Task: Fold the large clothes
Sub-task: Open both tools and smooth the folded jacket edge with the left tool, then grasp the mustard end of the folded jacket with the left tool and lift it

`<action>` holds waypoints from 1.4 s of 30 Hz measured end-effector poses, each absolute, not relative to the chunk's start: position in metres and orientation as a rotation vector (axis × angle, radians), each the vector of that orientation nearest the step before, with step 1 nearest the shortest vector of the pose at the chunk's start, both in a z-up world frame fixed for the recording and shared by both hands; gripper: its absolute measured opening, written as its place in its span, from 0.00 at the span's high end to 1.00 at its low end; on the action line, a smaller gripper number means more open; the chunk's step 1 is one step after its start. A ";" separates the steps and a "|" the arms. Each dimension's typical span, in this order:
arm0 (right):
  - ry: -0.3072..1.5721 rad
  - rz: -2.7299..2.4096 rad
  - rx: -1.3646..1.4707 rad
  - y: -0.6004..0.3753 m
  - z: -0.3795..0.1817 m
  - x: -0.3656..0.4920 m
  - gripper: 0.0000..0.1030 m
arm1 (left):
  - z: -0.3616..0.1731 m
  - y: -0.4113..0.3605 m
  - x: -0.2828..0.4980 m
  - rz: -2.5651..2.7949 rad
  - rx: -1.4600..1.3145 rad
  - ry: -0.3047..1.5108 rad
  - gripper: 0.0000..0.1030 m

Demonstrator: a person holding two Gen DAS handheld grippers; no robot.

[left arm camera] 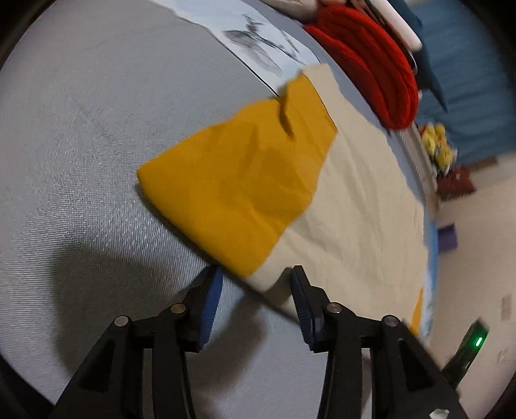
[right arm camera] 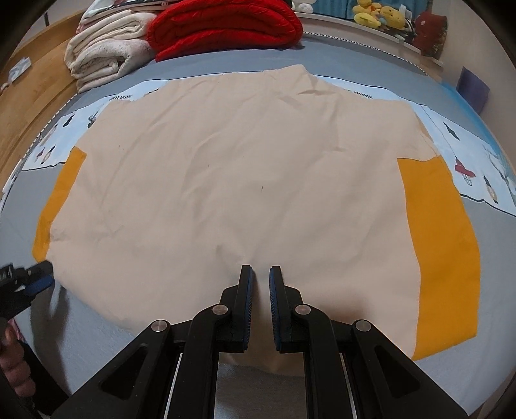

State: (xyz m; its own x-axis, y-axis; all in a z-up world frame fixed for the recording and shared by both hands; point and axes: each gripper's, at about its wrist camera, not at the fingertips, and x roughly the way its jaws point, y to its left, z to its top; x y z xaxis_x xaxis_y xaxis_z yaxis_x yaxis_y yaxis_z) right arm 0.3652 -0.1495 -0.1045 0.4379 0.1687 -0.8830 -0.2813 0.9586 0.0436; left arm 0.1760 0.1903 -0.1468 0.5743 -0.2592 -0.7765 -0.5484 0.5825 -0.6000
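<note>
A large cream garment (right arm camera: 232, 180) with mustard-yellow sleeves lies spread flat on the grey bed (right arm camera: 106, 341), its neck end toward the far edge and its hem toward the near edge. One yellow sleeve (right arm camera: 441, 254) lies flat along the garment's right side; the other yellow sleeve (left arm camera: 238, 187) lies at the left side, partly over the grey cover.

The right gripper (right arm camera: 260, 274) hangs over the middle of the hem at the near edge, its blue-padded fingers (right arm camera: 247, 290) a narrow gap apart with nothing between them; whether they touch the cloth cannot be told. The left gripper (left arm camera: 256, 278) sits at the garment's left lower corner, fingers wide apart, one pad (left arm camera: 211, 303) over the grey cover and the other beside the cream edge, just short of the yellow sleeve, gripping nothing.

Along the far edge of the bed rest a folded red blanket (right arm camera: 225, 25) and, beside it toward the far left corner, folded white blankets (right arm camera: 103, 54). Yellow plush toys (right arm camera: 377, 16) sit on a ledge beyond the far right corner
</note>
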 end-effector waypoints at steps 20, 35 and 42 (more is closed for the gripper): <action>1.056 0.301 -0.105 -0.155 -0.099 0.357 0.89 | -0.162 0.209 0.204 0.232 -1.153 0.757 0.81; 0.868 0.545 -0.163 -0.104 -0.050 0.311 0.89 | -0.023 0.205 0.172 0.224 -0.718 0.743 0.93; 1.111 0.683 -0.180 -0.057 -0.103 0.306 0.88 | 0.016 0.182 0.138 0.203 -0.438 0.718 0.94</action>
